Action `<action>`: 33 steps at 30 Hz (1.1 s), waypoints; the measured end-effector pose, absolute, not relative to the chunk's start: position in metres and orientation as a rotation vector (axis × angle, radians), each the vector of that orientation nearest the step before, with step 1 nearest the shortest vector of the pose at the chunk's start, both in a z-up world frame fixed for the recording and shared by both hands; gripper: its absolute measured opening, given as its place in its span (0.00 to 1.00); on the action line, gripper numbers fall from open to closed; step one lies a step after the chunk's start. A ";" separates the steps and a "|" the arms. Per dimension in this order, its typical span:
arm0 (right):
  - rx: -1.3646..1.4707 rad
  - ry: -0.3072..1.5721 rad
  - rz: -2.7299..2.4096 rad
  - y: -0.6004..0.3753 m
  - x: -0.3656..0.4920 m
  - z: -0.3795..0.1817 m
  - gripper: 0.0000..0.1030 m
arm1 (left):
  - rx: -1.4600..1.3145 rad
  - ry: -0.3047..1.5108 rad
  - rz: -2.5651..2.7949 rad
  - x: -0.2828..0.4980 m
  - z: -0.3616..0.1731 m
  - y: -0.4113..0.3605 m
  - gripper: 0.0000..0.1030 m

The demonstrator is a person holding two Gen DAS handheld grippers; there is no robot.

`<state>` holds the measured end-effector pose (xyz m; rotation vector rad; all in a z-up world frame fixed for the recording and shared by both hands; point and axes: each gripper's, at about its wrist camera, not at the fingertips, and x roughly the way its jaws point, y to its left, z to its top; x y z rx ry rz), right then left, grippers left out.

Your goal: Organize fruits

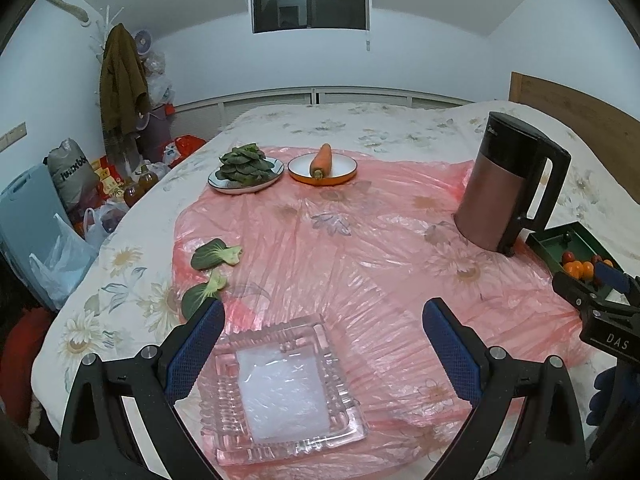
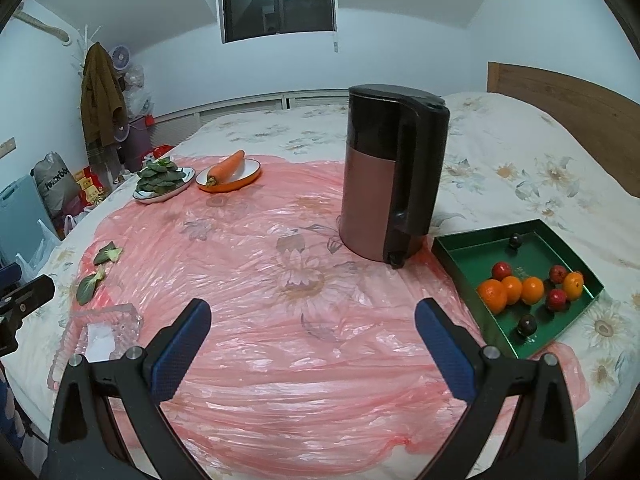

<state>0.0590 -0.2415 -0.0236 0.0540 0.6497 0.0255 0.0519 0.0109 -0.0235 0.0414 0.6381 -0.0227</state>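
Fruits (image 2: 528, 292): small oranges, red round fruits and two dark ones lie loose in the green tray (image 2: 460, 245); none is in either gripper.
Right gripper (image 2: 312, 332): released, fingers spread wide, nothing between them; it hangs over the pink plastic sheet (image 2: 280, 280), with the tray just off its right finger, so the fruits seem within easy reach.
Left gripper (image 1: 324, 344): also released and holding nothing, poised above the glass dish (image 1: 288, 392), which shows no fruit in it.
Glass dish: a likely place for sorted fruit, as a judgement only.
Fruit layout: oranges cluster together mid-tray, the red ones are scattered around them, one dark fruit sits at the near edge and one at the far corner; mixed, not grouped by kind.
Kettle (image 2: 394, 180): stands upright just beside the tray's far-left corner.
Farther out: a carrot (image 2: 226, 168) on an orange-rimmed plate, greens (image 2: 160, 178) on another plate.
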 end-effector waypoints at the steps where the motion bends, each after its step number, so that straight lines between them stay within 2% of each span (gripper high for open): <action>1: 0.054 0.651 0.024 -0.242 0.059 -0.024 1.00 | 0.043 0.640 -0.025 0.052 -0.024 0.010 0.95; 33: 0.042 0.650 0.006 -0.258 0.064 -0.023 1.00 | 0.043 0.692 -0.026 0.062 -0.037 -0.001 0.95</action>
